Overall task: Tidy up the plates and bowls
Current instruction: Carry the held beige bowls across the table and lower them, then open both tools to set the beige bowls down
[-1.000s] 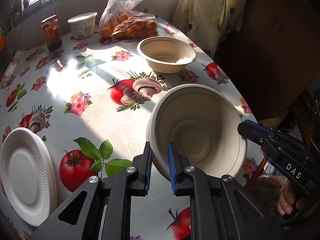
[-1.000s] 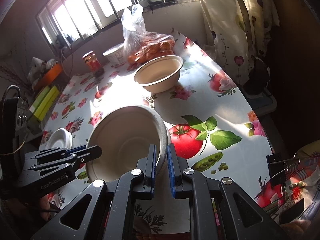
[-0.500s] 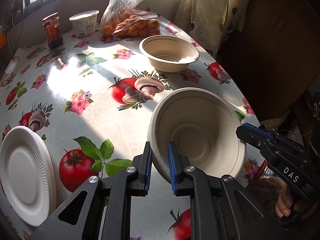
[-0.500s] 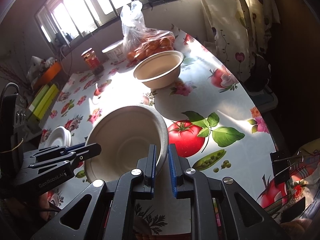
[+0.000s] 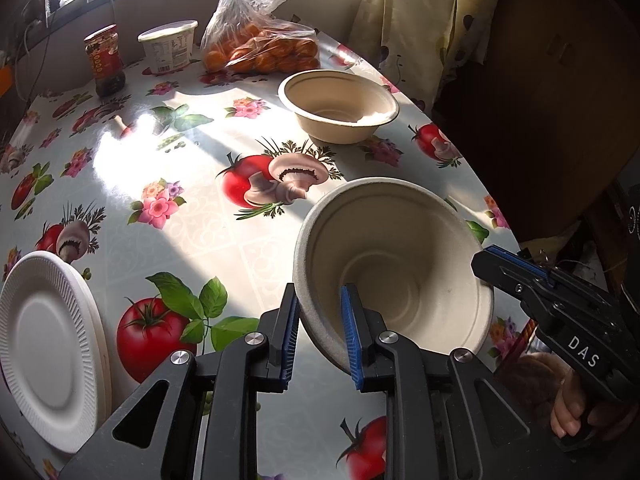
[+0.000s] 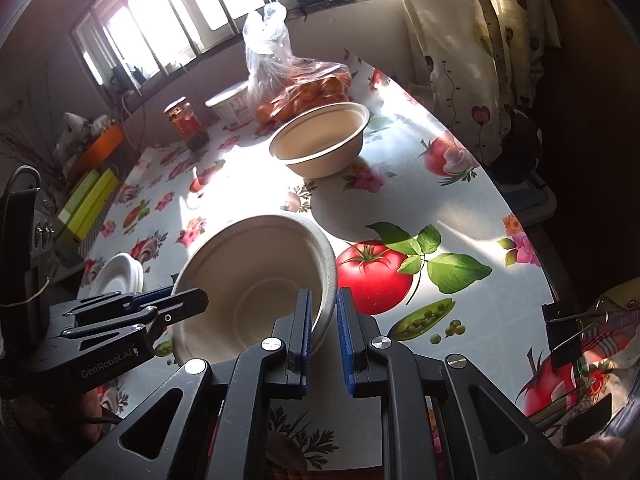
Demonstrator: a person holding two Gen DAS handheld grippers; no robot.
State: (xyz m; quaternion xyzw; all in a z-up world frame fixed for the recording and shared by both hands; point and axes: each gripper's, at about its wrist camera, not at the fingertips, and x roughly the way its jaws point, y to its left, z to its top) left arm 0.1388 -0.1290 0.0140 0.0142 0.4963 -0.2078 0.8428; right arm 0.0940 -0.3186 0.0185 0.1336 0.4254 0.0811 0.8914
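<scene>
my left gripper (image 5: 320,334) jaws have just been opening, near bowl (image 5: 394,272) rim between them, loosened; right gripper (image 6: 323,334) clenches its right rim. far bowl (image 5: 339,105) lies ahead, beyond.

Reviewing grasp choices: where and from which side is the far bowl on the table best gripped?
On the far bowl, probably the near rim, from above: one finger inside the wall, one outside. It stands upright with its mouth open and its thin rim flares outward, while the body looks too wide to span.
</scene>
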